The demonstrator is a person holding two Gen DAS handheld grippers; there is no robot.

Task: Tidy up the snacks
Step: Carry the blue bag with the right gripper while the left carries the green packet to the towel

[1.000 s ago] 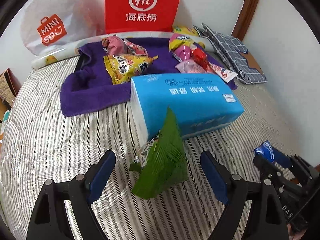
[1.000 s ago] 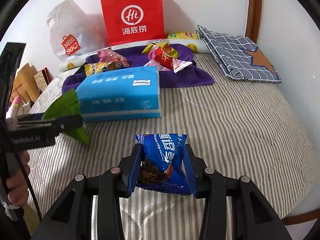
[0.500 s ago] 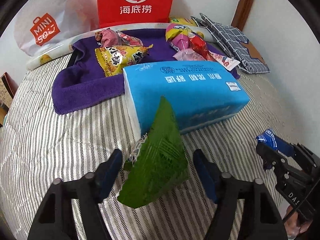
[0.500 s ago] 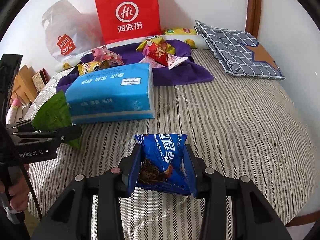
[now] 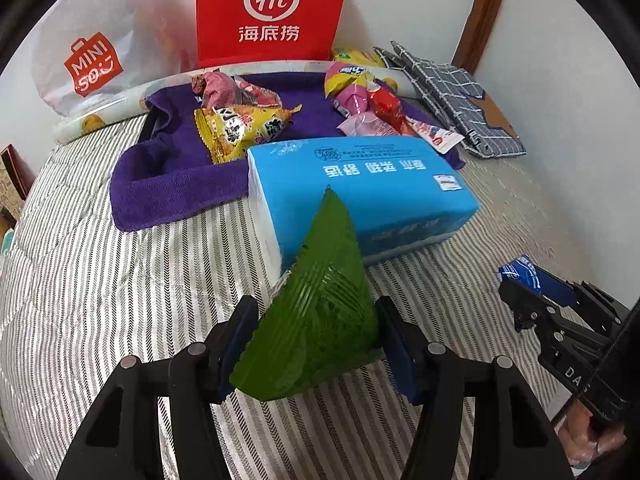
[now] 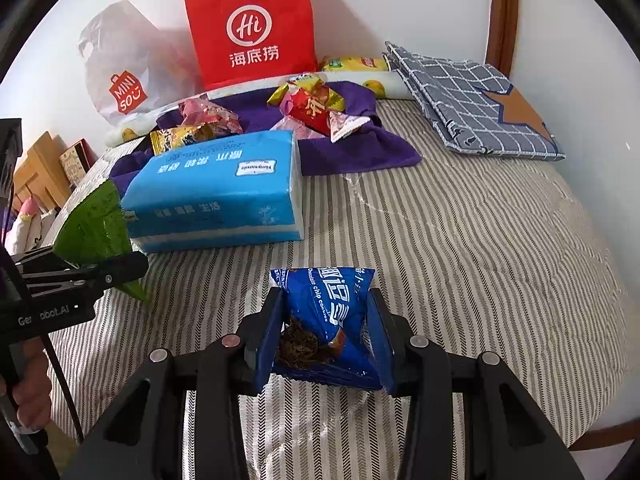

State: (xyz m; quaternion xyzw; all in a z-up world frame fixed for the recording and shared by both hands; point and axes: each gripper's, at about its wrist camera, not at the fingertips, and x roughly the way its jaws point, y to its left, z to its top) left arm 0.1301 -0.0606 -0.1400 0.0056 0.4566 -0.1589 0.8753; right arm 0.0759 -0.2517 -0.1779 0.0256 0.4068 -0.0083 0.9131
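Note:
My left gripper (image 5: 316,340) is shut on a green triangular snack packet (image 5: 320,316), held just above the striped bedcover in front of the blue tissue pack (image 5: 360,184). The packet also shows in the right wrist view (image 6: 94,226). My right gripper (image 6: 326,336) is shut on a blue chocolate chip cookie packet (image 6: 328,316), held over the bedcover; it also shows at the right of the left wrist view (image 5: 528,278). Several more snack packets (image 5: 240,124) lie on a purple towel (image 5: 168,188) behind the tissue pack.
A red paper bag (image 5: 272,12) and a white Miniso bag (image 5: 88,60) stand against the wall. A folded checked cloth (image 6: 472,104) lies at the back right. A wooden post (image 5: 480,12) runs up the corner. The bed edge falls off at the right.
My left gripper's jaws have closed in on the green packet, which stood loose between open jaws a second ago. The right gripper has kept hold of the blue packet and shifted slightly.

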